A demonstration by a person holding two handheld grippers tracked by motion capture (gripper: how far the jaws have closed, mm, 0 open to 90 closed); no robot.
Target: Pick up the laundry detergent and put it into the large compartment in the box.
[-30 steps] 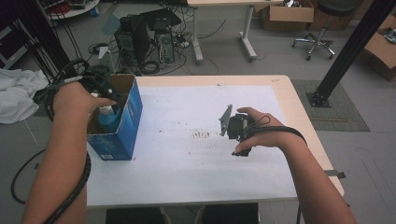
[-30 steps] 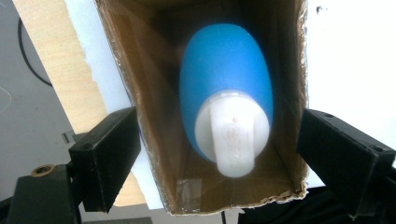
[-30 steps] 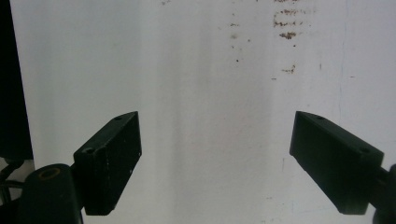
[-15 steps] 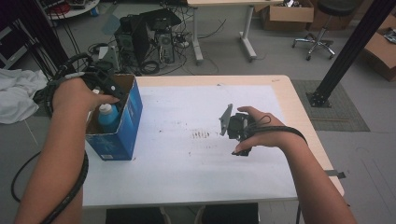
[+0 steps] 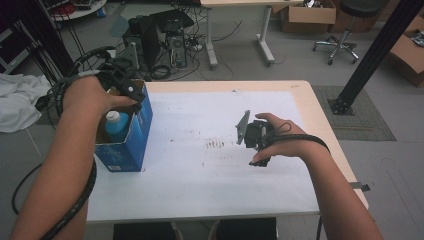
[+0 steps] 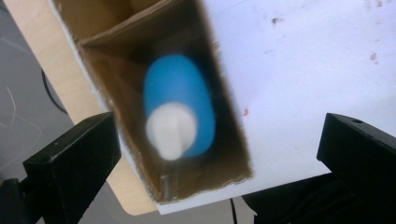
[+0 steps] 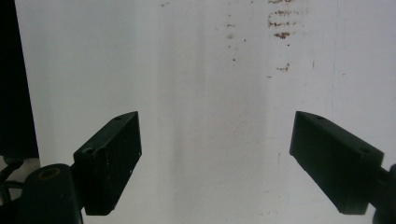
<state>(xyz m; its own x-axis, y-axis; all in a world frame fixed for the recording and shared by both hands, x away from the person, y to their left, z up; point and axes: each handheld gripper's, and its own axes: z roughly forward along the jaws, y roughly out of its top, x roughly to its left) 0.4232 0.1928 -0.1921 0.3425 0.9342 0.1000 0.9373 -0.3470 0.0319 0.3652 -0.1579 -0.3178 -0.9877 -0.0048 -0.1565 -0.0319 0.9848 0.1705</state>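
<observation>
A blue bottle with a white cap stands inside an open blue cardboard box at the table's left edge. In the left gripper view the bottle sits below, blurred, between brown inner walls of the box. My left gripper hangs open above the box, apart from the bottle; the high view shows the left gripper at the box's far end. My right gripper is open with nothing between its jaws, held low over the white tabletop; the high view has the right gripper right of centre.
The white table carries small dark smudges near its middle. Beyond its far edge are computer towers and cables on the floor, another desk's legs, a black post at right and white cloth at left.
My left gripper has risen and drawn back toward the box's far end, leaving the bottle standing inside. The right gripper has stayed where it was.
</observation>
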